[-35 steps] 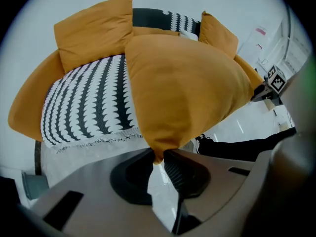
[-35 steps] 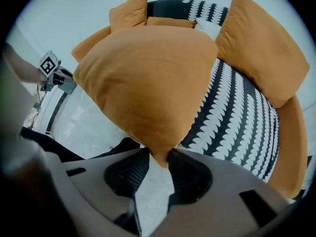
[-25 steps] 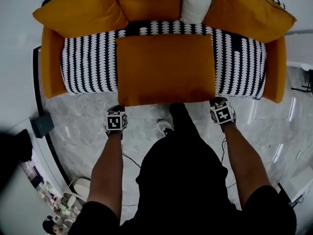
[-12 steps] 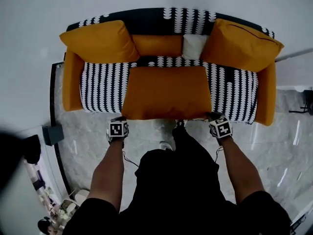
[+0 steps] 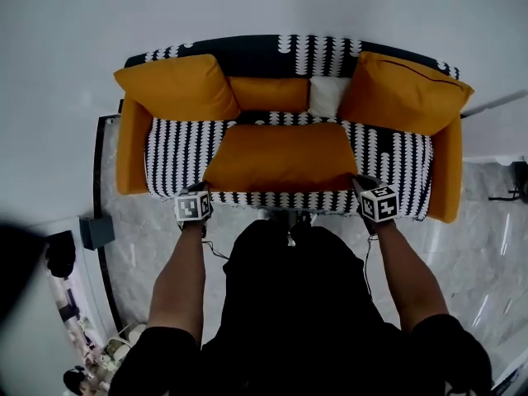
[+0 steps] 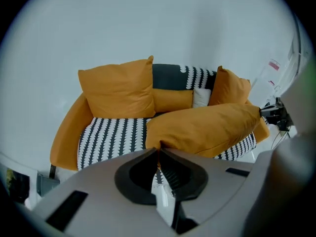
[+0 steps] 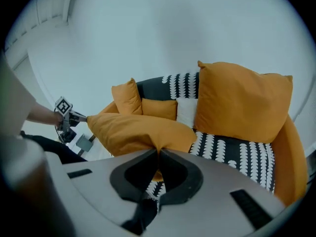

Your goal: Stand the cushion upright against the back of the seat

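Cushion [image 5: 280,157] held over sofa seat [image 5: 176,148], front edge raised, not yet upright.
Left gripper [image 5: 203,190] clamped on its left front corner.
Right gripper [image 5: 361,183] clamped on right front corner, jaws just closing tighter.
Pickup done.
Remaining: carry to backrest [image 5: 247,49], stand upright, release.

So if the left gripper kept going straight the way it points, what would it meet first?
The orange cushion: the left gripper is shut on its corner, so it would push straight into that cushion. Beyond it probably lies the sofa's black-and-white seat, though depth is unclear.
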Demonstrator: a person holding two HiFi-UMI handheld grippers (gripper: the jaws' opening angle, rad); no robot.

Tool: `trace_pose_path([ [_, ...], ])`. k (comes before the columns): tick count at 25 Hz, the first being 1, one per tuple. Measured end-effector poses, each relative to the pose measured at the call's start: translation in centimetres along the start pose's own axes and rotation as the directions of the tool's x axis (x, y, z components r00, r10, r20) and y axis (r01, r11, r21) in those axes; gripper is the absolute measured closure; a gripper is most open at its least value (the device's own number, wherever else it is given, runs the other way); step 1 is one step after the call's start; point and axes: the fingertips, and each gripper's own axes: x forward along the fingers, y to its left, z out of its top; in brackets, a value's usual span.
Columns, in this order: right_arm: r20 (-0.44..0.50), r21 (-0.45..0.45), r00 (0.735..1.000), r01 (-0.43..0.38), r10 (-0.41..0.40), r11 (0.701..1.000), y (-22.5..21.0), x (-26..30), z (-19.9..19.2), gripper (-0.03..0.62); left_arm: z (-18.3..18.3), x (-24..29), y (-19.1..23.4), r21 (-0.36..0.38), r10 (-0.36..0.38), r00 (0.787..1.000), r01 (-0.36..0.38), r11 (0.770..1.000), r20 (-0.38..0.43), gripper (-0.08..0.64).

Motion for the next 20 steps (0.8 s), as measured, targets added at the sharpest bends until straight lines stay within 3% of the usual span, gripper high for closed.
trace_pose_path([
  [8, 0.137, 0.233, 0.985, 0.071, -0.105, 0.97, -2.4, 0.4, 7.7, 0.548, 7.9, -0.2, 0.8, -0.073, -0.044, 0.989, 0.055, 0.996, 0.138, 0.529],
  [14, 0.159, 0.306, 0.973, 0.114, -0.169, 0.945, -3.9, 0.7, 11.9, 0.549, 13.1, 0.6, 1.6, -0.003, -0.121, 0.974, 0.124, 0.992, 0.19, 0.531],
  [18, 0.189, 0.342, 0.959, 0.136, -0.21, 0.93, -5.3, 0.6, 15.6, 0.549, 18.2, 0.6, 2.7, -0.007, -0.184, 0.952, 0.192, 0.981, 0.245, 0.532],
  [20, 0.201, 0.366, 0.95, 0.154, -0.239, 0.918, -6.2, 0.3, 17.2, 0.549, 20.9, 0.3, 2.8, 0.039, -0.215, 0.939, 0.212, 0.976, 0.267, 0.537],
])
